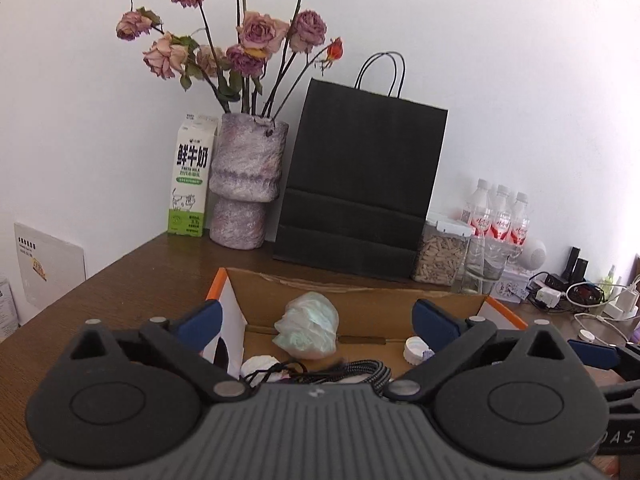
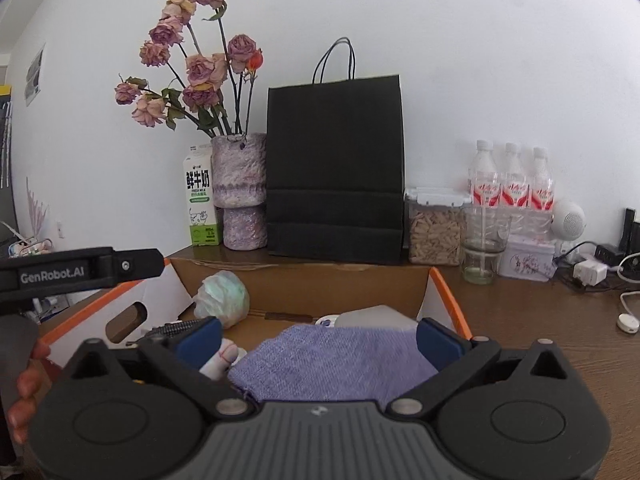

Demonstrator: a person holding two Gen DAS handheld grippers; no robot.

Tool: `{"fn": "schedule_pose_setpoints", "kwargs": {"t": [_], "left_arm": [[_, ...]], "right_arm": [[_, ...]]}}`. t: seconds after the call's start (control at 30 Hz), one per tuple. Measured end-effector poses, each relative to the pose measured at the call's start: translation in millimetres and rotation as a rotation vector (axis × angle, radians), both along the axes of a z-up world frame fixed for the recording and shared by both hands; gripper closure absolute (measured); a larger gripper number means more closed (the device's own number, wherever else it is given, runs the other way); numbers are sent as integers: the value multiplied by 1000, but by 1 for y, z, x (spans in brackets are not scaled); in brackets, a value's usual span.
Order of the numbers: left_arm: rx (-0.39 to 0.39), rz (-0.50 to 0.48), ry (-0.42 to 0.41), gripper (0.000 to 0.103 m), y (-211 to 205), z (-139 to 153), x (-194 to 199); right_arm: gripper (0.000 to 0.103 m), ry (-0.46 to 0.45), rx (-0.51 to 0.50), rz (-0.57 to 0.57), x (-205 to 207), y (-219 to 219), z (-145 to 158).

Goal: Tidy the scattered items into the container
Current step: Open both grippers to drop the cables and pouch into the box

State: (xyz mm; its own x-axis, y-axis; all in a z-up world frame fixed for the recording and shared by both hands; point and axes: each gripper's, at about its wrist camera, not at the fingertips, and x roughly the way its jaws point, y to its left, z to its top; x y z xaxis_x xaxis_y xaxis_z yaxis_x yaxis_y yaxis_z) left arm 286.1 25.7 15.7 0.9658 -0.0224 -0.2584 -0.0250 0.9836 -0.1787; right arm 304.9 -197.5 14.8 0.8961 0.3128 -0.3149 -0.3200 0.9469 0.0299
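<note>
- Over the box, left wrist view: my left gripper (image 1: 316,322) has its jaws spread wide, blue pads apart, nothing between them.
- Cardboard box (image 1: 360,296) sits open on the wooden table (image 1: 120,284), orange trim on its rim.
- Inside it: crumpled pale-green plastic wad (image 1: 307,326) near the far wall, white bottle cap (image 1: 416,350) to the right, black braided cable (image 1: 340,372) at the near edge, a white round thing beside it, too hidden to name.
- Far side of the table, left to right: milk carton (image 1: 191,176), vase of dried roses (image 1: 246,184), black paper bag (image 1: 360,184), jar of seeds (image 1: 440,252), water bottles (image 1: 500,216).
- Right gripper's blue pad pokes in at the right edge.
- Right wrist view: my right gripper (image 2: 318,338) also wide open, holding nothing.
- Purple knitted cloth (image 2: 336,364) lies in the box (image 2: 304,284) right below the open jaws; I can't tell if the pads touch it.
- Plastic wad (image 2: 224,294) in the far left corner, grey flat item behind the cloth, unclear what.
- Left gripper's black body (image 2: 80,270) enters from the left, my fingers (image 2: 24,392) at the left edge.
- Glass cup (image 2: 482,244), white tin, chargers and cords on the table to the right.
</note>
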Motion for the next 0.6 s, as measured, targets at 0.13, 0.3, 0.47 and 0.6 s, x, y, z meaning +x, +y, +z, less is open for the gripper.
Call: {"fn": "schedule_pose_setpoints", "kwargs": {"t": [0.13, 0.3, 0.47, 0.6], "left_arm": [[16, 7, -12, 0, -4, 1, -3], [23, 9, 14, 0, -6, -2, -1], [20, 5, 12, 0, -5, -4, -2], [10, 1, -6, 0, -4, -4, -5]], "right_arm": [[0, -13, -13, 6, -6, 5, 2], [0, -9, -27, 14, -8, 9, 2], [0, -4, -34, 12, -10, 10, 0], [0, -11, -29, 16, -14, 10, 1]]}}
